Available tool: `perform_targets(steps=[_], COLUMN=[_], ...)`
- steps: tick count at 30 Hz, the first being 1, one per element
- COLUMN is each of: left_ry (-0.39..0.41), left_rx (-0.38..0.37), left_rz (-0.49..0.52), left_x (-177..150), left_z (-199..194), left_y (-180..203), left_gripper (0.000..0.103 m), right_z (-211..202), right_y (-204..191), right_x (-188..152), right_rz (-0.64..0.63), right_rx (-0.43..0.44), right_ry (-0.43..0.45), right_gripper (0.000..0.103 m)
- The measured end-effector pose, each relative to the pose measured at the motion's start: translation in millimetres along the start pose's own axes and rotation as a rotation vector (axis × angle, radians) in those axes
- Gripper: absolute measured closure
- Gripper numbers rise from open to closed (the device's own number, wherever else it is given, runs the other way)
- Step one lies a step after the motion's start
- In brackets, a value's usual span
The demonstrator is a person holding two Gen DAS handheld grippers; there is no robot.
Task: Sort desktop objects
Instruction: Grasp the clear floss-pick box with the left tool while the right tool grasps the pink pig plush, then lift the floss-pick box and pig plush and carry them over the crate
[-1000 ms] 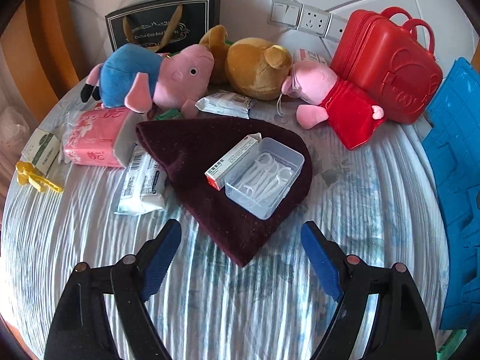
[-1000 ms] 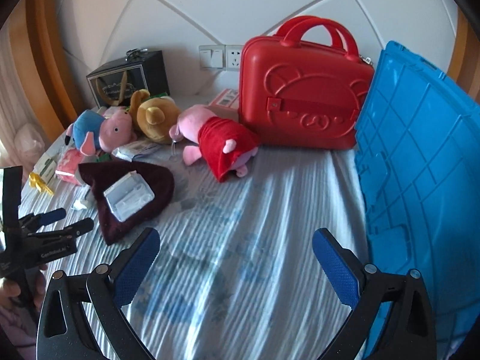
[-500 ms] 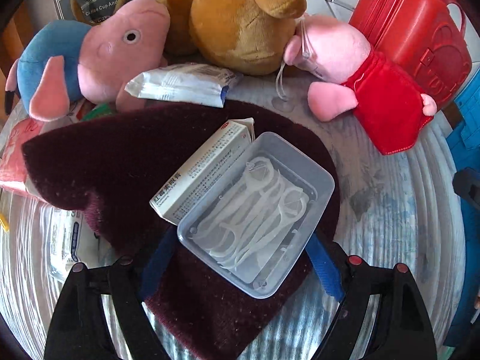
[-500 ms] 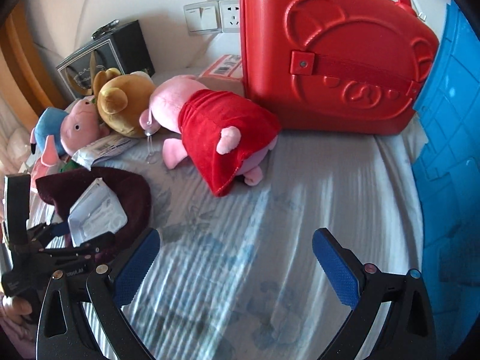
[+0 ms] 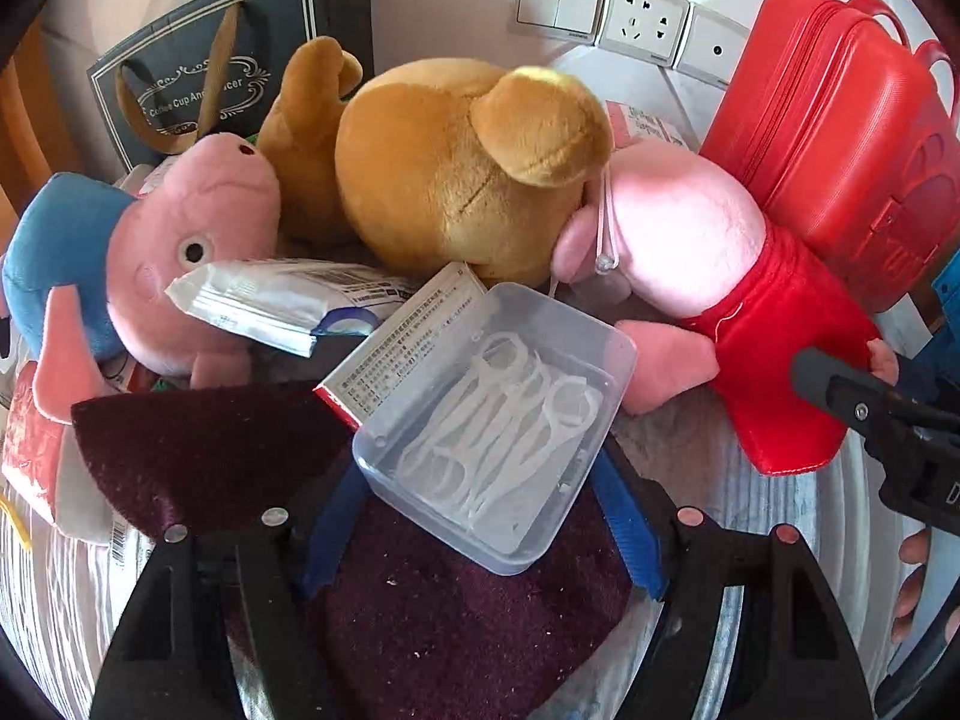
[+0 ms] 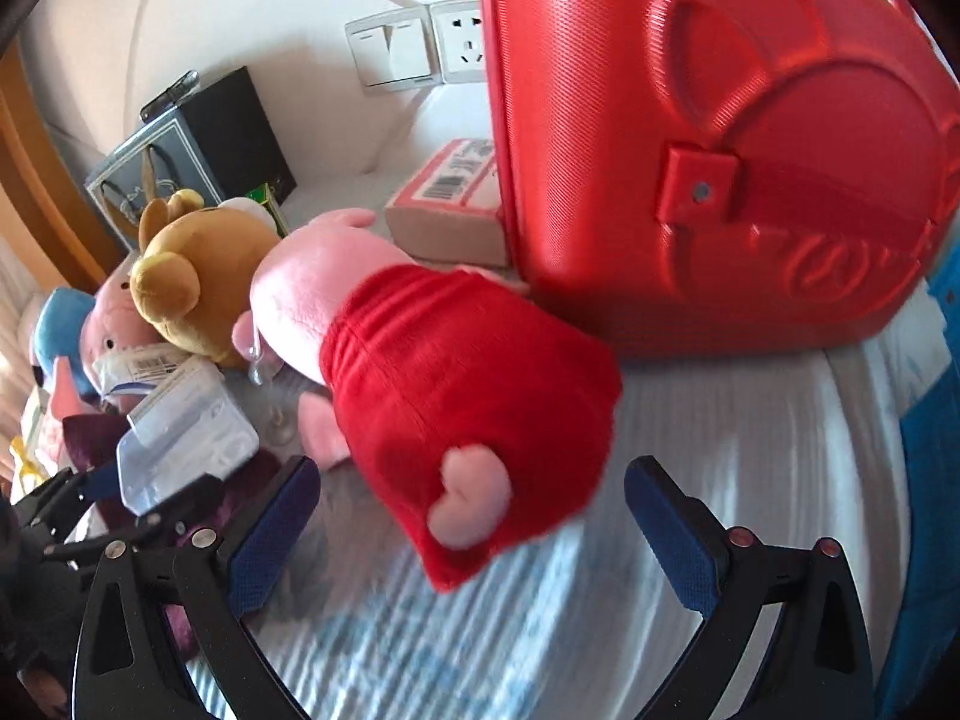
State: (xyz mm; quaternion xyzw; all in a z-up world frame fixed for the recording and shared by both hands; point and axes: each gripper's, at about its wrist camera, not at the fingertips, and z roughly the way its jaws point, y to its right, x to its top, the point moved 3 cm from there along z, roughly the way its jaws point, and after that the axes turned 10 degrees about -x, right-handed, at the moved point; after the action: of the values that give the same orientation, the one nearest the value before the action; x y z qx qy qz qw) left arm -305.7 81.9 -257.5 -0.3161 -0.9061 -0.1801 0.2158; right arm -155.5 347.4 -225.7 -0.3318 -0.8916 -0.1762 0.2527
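A clear plastic box of white floss picks [image 5: 498, 420] lies tilted on a maroon cloth [image 5: 198, 450], propped against a white and red carton [image 5: 402, 348]. My left gripper [image 5: 480, 516] straddles the box. Its jaws are closing, the blue pads near the box's two sides, and I see no firm press. The same box [image 6: 186, 450] shows in the right wrist view. My right gripper [image 6: 474, 534] is open, its pads either side of the foot end of a pink pig plush in a red dress [image 6: 456, 372], not touching it.
A red hard case [image 6: 720, 120] stands behind the red-dressed pig, with a cardboard box [image 6: 450, 198] beside it. A brown bear plush [image 5: 456, 168], a blue-shirted pig plush [image 5: 180, 240], a white packet [image 5: 270, 300] and a dark gift bag [image 5: 240, 60] crowd the back. A blue crate [image 6: 936, 420] borders the right.
My left gripper came forward and down over the floss box and its jaws narrowed around it. My right gripper moved in toward the red-dressed pig until its open fingers flank it.
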Motion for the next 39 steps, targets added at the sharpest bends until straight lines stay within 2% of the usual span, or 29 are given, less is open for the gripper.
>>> perform_targets(steps=[4, 8, 9, 10, 11, 13, 18, 23, 26, 29, 31, 32, 34, 39], left_ry=[0.0, 0.024, 0.029, 0.033, 0.037, 0.04, -0.016, -0.12, -0.178, -0.205, -0.211, -0.216, -0.216, -0.193], left_rx=[-0.007, -0.002, 0.003, 0.004, 0.004, 0.012, -0.007, -0.003, 0.015, 0.033, 0.041, 0.047, 0.058, 0.053], left_rz=[-0.012, -0.006, -0.004, -0.001, 0.003, 0.01, 0.019, 0.002, 0.0, 0.019, 0.034, 0.042, 0.054, 0.071], left_x=[-1.8, -5.7, -7.5, -9.7, -11.6, -19.9, -57.8, -105.4, -125.5, -141.4, -146.2, -147.6, -148.5, -145.1], left_z=[7.4, 1.1, -2.0, -6.2, -10.3, -20.0, -42.9, -56.1, -61.3, -73.2, -82.0, -85.8, -94.2, -111.0], left_y=[-1.5, -3.3, -3.4, -3.1, -3.0, -1.5, 8.8, 10.2, 8.7, 8.5, 8.6, 8.3, 7.0, 6.5], left_gripper=[0.029, 0.03, 0.03, 0.03, 0.03, 0.03, 0.03, 0.03, 0.03, 0.029, 0.029, 0.029, 0.029, 0.029], right_z=[20.1, 41.2, 39.0, 35.3, 29.9, 18.4, -23.1, -65.9, -82.1, -95.5, -107.5, -111.3, -123.1, -139.2], right_y=[-7.5, -8.4, -8.4, -8.6, -8.8, -9.5, -7.4, 0.0, 5.1, 9.7, 12.2, 10.7, 15.3, 9.1], right_x=[10.8, 12.7, 11.7, 9.8, 7.0, -0.9, -41.4, -98.7, -124.6, -143.4, -152.5, -153.5, -153.1, -141.8], right_rz=[-0.037, 0.002, 0.007, 0.009, 0.008, -0.004, -0.011, 0.006, 0.03, 0.042, 0.05, -0.028, -0.041, -0.118], right_rx=[-0.031, -0.023, -0.029, -0.038, -0.05, -0.076, -0.074, -0.084, -0.086, -0.07, -0.051, -0.003, -0.02, -0.032], right_ry=[-0.014, -0.054, -0.05, -0.051, -0.05, -0.06, -0.12, -0.203, -0.247, -0.274, -0.265, -0.239, -0.212, -0.156], right_gripper=[0.0, 0.0, 0.0, 0.01, 0.015, 0.019, 0.021, 0.021, 0.015, 0.012, 0.01, 0.004, 0.0, 0.0])
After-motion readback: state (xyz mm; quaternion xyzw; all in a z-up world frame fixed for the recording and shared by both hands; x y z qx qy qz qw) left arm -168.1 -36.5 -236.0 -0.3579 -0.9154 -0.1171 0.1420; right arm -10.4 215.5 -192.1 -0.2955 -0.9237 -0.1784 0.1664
